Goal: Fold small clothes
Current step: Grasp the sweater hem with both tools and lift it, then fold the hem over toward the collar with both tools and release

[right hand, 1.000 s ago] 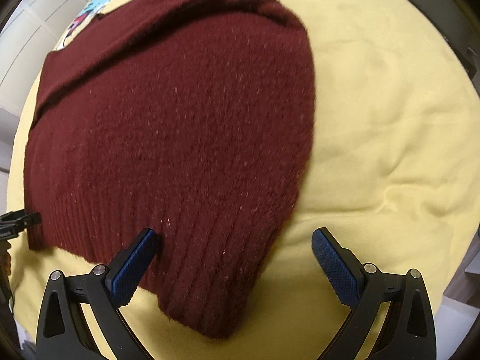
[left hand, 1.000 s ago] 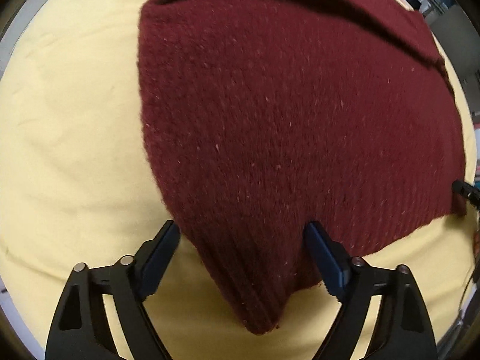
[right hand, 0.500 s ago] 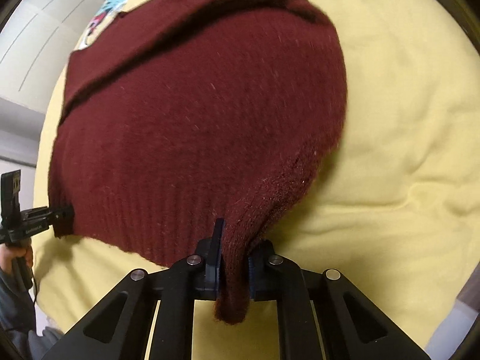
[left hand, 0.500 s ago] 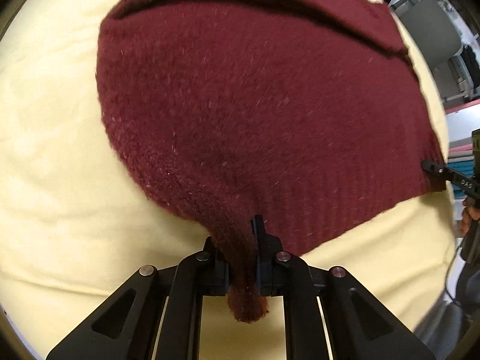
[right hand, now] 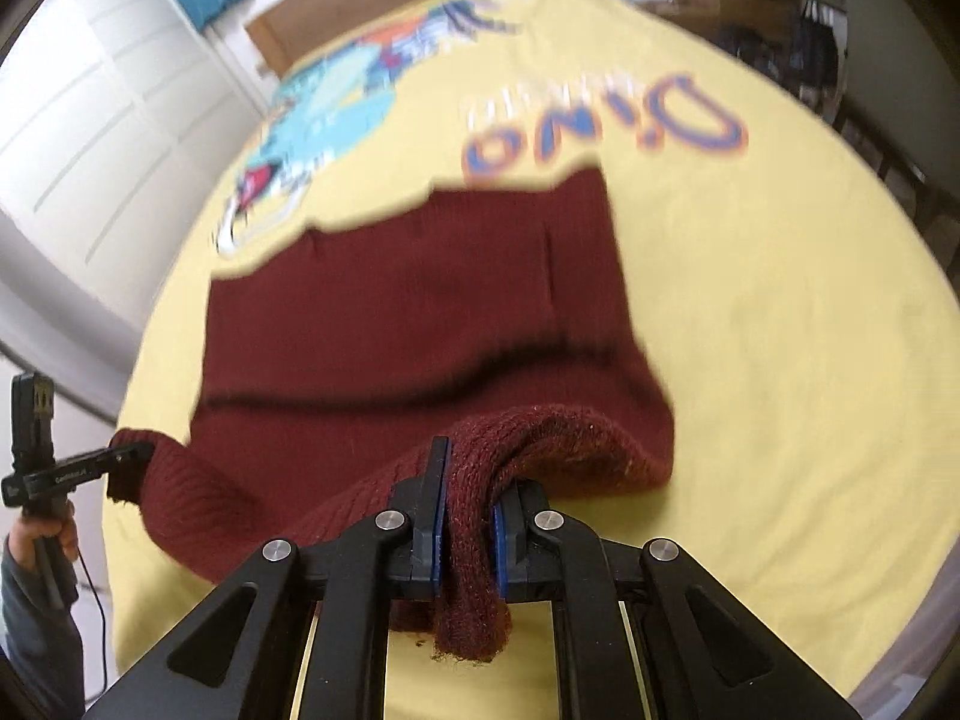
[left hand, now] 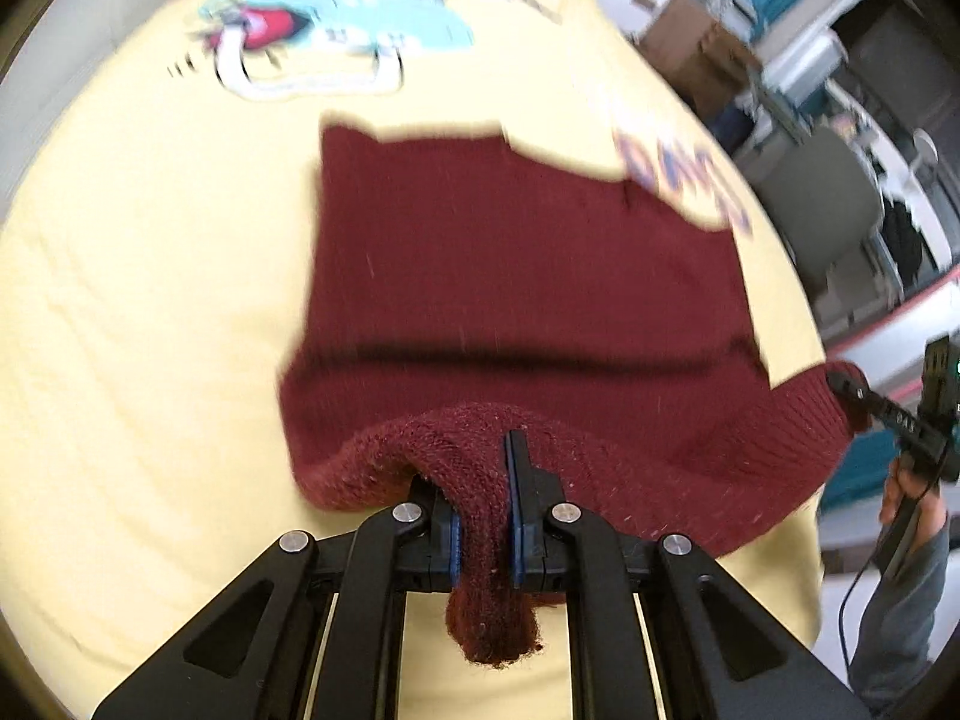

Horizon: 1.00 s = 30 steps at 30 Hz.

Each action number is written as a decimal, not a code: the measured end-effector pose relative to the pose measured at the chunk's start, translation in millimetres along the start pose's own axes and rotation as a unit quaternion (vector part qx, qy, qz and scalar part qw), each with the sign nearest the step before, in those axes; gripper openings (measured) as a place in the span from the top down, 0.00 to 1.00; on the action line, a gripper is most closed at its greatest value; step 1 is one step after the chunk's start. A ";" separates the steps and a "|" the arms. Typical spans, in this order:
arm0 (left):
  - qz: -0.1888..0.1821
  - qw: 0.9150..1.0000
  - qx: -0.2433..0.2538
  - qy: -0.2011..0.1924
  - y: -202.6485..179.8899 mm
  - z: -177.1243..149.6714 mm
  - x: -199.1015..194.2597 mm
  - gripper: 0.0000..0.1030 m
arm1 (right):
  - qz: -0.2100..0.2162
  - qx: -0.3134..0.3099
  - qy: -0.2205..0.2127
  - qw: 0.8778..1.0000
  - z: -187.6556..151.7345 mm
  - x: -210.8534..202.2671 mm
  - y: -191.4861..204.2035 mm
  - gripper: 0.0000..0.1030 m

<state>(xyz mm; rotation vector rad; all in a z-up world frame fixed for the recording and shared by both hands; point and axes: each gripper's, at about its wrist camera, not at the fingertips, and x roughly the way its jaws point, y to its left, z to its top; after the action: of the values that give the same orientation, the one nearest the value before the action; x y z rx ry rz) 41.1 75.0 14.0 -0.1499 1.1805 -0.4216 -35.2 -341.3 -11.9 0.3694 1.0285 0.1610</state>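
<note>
A dark red knitted sweater (left hand: 516,276) lies on a yellow printed sheet (left hand: 138,312); it also shows in the right wrist view (right hand: 408,312). My left gripper (left hand: 485,516) is shut on the left corner of its ribbed hem and holds it lifted off the sheet. My right gripper (right hand: 467,534) is shut on the right hem corner, also lifted. The hem hangs between the two grippers. Each gripper shows in the other's view, the right one (left hand: 864,399) and the left one (right hand: 123,461). The far part of the sweater lies flat.
The sheet (right hand: 780,312) carries a cartoon dinosaur print (right hand: 336,102) and blue "DINO" letters (right hand: 600,120). White cupboard doors (right hand: 102,120) stand at the left. A grey chair (left hand: 822,198) and boxes stand beyond the bed's right edge.
Both grippers shut on the hem corners, then rose and pulled back with them. The hem has lifted off the sheet and the printed far end of the sheet has come into view.
</note>
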 end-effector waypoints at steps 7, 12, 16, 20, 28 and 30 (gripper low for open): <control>0.014 0.998 -0.025 -0.061 27.1 64.2 -20.6 0.91 | -0.001 0.021 -0.066 0.998 75.3 -2.1 -1.4 0.89; 0.050 0.997 -0.002 -0.057 19.4 94.4 15.0 0.91 | -0.002 0.017 -0.058 0.998 125.2 31.1 0.8 0.89; 0.074 0.996 0.014 -0.043 20.8 103.5 59.2 0.91 | -0.022 0.013 -0.018 1.000 145.6 70.7 -3.8 0.89; 0.088 0.996 0.003 -0.028 31.1 113.0 96.6 0.91 | -0.050 0.020 0.018 0.998 152.0 113.3 -11.4 0.89; 0.116 0.993 -0.011 -0.019 41.2 116.3 117.1 0.75 | -0.075 0.041 0.059 0.995 148.5 154.4 -27.7 0.67; 0.112 0.993 -0.008 -0.026 37.2 117.5 110.3 0.43 | -0.061 0.051 0.053 0.995 149.2 151.8 -30.0 0.46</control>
<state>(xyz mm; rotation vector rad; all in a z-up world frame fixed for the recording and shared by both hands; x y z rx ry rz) 192.5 53.1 -48.8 -0.0411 1.1353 -0.2084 169.2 -356.8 -76.4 0.3932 1.1628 0.0184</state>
